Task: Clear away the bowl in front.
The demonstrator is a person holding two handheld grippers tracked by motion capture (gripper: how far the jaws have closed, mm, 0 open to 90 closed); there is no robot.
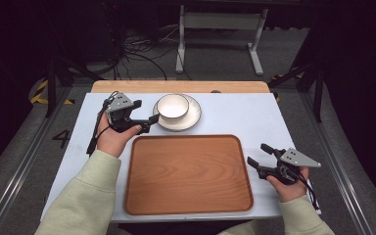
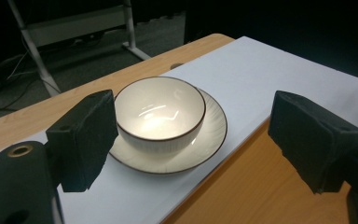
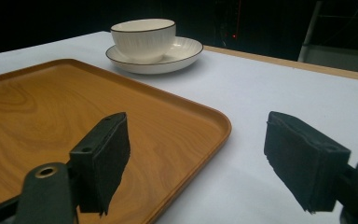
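Left gripper (image 1: 146, 111) wide apart, holding nothing, just beside the white bowl (image 1: 172, 106). Bowl sitting on a white plate (image 1: 192, 119), past the far edge of the wooden tray (image 1: 188, 174). Right gripper (image 1: 258, 154) apart too, holding nothing, by the tray's right edge.

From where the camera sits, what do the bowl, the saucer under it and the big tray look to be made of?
Bowl: probably glazed ceramic, cream with a dark rim line; light glints inside it.
Saucer: likely the same glazed ware, with fine ribs and a dark edge.
Tray: wood or wood-look laminate, satin brown with visible grain.
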